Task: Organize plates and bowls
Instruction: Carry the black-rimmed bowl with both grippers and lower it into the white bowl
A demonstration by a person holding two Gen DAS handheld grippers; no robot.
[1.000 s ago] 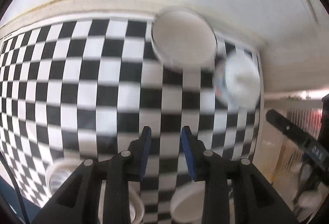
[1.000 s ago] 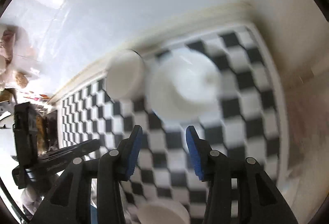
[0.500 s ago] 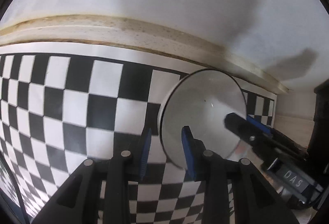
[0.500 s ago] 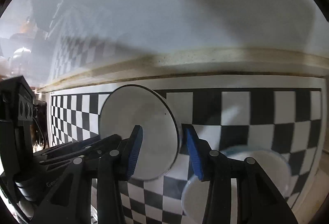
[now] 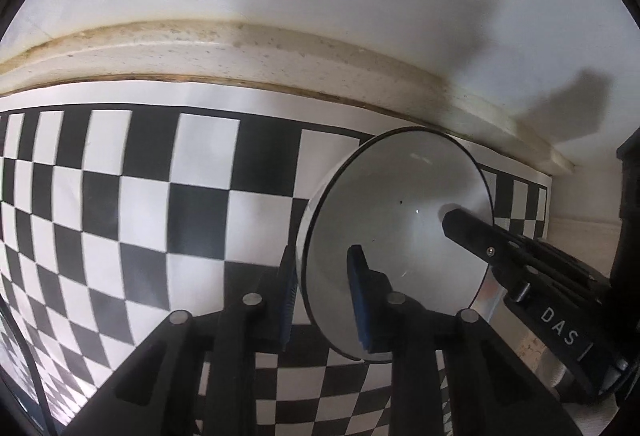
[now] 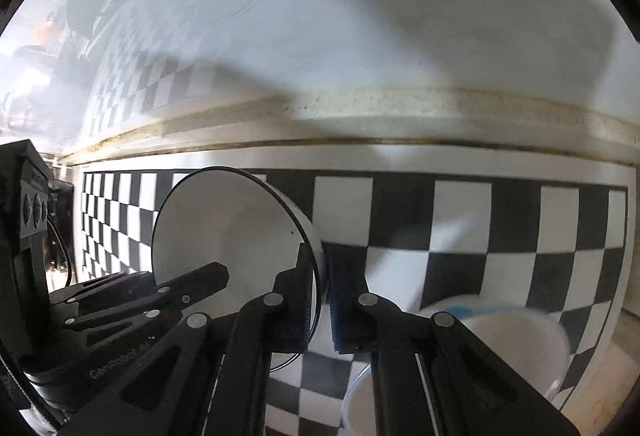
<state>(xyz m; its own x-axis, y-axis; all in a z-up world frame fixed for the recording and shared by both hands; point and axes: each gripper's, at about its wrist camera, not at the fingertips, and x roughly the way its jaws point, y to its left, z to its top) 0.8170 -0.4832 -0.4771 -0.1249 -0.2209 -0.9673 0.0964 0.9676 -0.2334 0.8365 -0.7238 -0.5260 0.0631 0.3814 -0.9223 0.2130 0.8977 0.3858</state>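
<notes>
1. The white, dark-rimmed ceramic bowl (image 5: 396, 220) sits far right on the checkered desk (image 5: 160, 196).
2. Left gripper (image 5: 322, 300) and right gripper (image 6: 320, 300) both pinch opposite rims, jaws just closing.
3. Probably stiff, glossy, breakable; rim holds look sensible.

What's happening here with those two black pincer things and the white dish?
A person is working two hand-held grippers over a black-and-white checkered mat to tidy up dishes. Both have just closed on the same white bowl, which is tipped up on its edge. The left gripper pinches the rim on one side and the right gripper pinches the opposite side. More white dishes sit nearby on the mat, at the lower right of the right wrist view.
</notes>
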